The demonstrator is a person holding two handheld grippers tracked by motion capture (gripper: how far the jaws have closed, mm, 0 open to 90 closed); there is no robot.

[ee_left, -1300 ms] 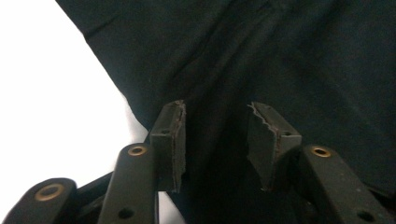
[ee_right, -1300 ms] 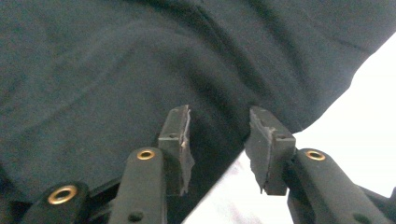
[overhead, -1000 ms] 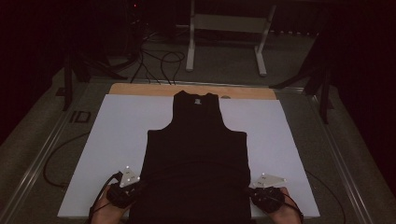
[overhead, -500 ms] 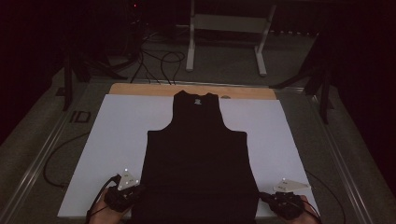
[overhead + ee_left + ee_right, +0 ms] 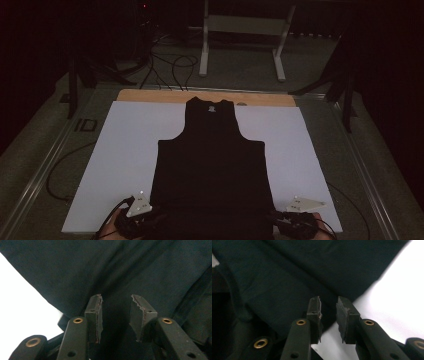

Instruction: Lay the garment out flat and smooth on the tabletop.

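White sheet (image 5: 125, 165) bears tank top (image 5: 212, 165) (flat).

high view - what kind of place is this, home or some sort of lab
Likely a lab or recording workspace, not a home: a black tank top lies flat on a white sheet over a table, with loose cables and a metal stand beyond.

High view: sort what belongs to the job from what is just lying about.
In the job:
black tank top, spread flat
white sheet under it
left gripper, jaws apart at the hem
right gripper, jaws apart at the hem

Lying about:
metal stand on the floor
floor cables
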